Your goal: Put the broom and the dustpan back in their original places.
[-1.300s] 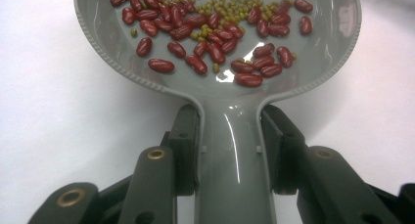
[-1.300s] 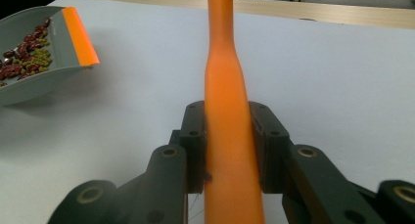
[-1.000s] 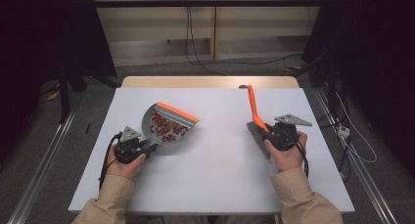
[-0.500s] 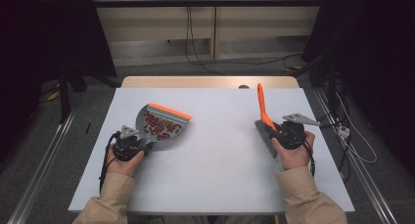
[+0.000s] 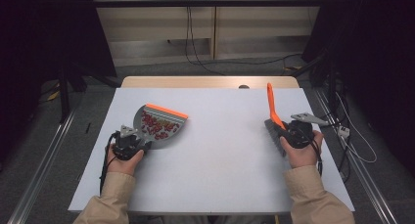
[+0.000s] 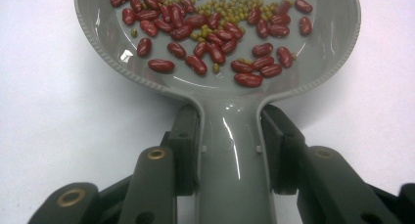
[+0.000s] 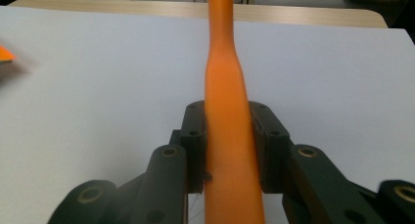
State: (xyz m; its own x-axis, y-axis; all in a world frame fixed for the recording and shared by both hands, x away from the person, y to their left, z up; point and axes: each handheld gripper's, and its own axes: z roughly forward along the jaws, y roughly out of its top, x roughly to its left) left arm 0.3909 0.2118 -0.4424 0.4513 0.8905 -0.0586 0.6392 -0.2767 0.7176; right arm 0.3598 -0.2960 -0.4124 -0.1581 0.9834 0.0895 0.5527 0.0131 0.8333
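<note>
Between left fingers (image 6: 230,150), glossy grey dustpan (image 6: 230,94); right fingers (image 7: 227,145) clamp smooth orange brush (image 7: 226,126).

I see the flat white desk (image 5: 220,170) evenly lit from overhead, its surroundings dark. Shadows under things are soft. Bright glare streaks run down the glossy grey plastic dustpan (image 6: 230,136). The smooth orange brush handle (image 7: 227,150) reads slightly soft close up.

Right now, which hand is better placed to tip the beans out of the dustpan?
Left. The left gripper is already clamped on the dustpan handle, with the beans lying in the pan. The right gripper is clamped on the orange brush, far across the table.
</note>
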